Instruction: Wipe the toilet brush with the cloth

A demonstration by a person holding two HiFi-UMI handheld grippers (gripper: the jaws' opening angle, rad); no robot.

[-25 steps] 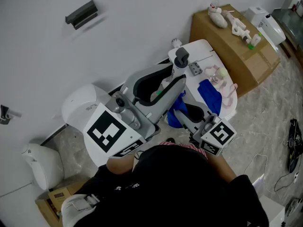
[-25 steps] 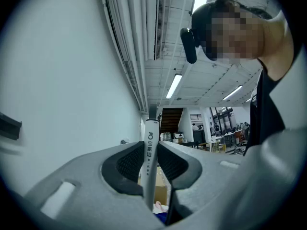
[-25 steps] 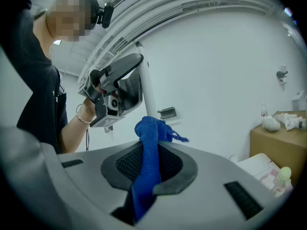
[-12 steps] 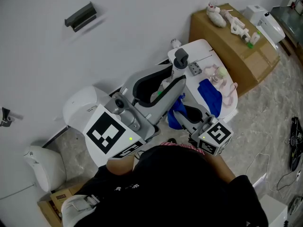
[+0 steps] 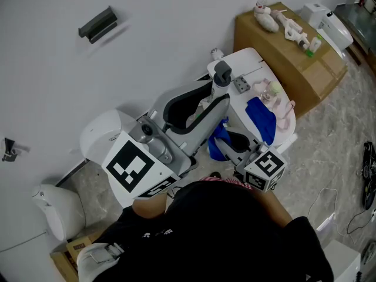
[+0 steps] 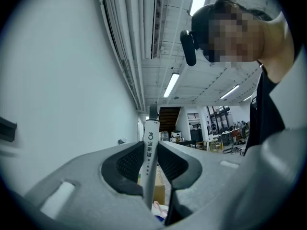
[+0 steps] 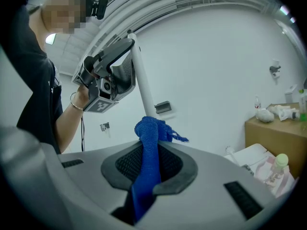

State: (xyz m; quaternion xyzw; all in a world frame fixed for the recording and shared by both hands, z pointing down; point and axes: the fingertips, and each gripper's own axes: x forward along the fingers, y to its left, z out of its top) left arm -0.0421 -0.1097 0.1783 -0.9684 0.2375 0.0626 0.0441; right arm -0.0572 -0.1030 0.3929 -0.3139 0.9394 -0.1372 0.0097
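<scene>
The toilet brush has a white handle (image 5: 218,86) with a grey cap. My left gripper (image 5: 218,97) is shut on it, and in the left gripper view the handle (image 6: 149,162) stands upright, pinched between the black pads. My right gripper (image 5: 230,143) sits lower and to the right, shut on a blue cloth (image 5: 217,147). In the right gripper view the cloth (image 7: 147,169) runs between the jaws, and its bunched end lies against the handle (image 7: 143,87) below the left gripper (image 7: 115,73). The brush head is hidden.
A white table (image 5: 252,63) holds a second blue cloth (image 5: 261,119) and pink items (image 5: 275,96). Behind it stands a cardboard box (image 5: 294,57) with toys. At the left are a white round fixture (image 5: 103,131), a white bin (image 5: 56,207) and a grey wall bracket (image 5: 97,21).
My right gripper with the cloth has sunk a little along the handle. The left gripper and the brush have stayed put.
</scene>
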